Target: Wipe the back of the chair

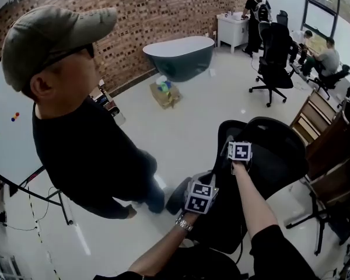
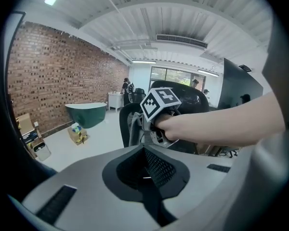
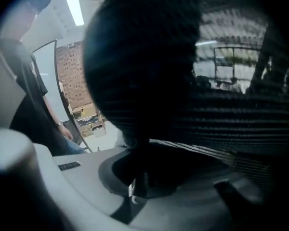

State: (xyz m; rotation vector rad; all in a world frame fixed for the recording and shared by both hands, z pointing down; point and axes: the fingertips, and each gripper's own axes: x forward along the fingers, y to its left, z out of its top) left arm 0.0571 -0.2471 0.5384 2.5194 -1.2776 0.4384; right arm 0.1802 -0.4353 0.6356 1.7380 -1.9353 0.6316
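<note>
listing the items at this moment, wiping step judged under way.

- chair (image 1: 273, 156): black mesh office chair standing on the pale floor (image 1: 181, 127). its back rises upright, so the long axis is vertical, and the curved top edge is the part farthest from the wearer in the head view.
- right gripper (image 1: 232, 152): at the left edge of the chair back, upper part. in its own view the dark mesh (image 3: 149, 57) fills almost everything ahead of the jaws, so the back lies straight in front of them, touching or all but touching. the jaws are drawn together and only a pale sliver shows at the seam. the left gripper view shows what looks like a grey cloth (image 2: 133, 129) hanging at this gripper's tip, so it is judged clamped on that.
- left gripper (image 1: 199, 195): lower and closer to the wearer, beside the chair's lower left edge. its jaws are together with nothing between them, and it points past the right gripper toward the room.
- bystander (image 1: 81, 144): a person in dark clothes and a cap on the floor left of the chair, apart from it.
- note: the right gripper is the nearer to the back. the coming stroke should run along the upright mesh.
</note>
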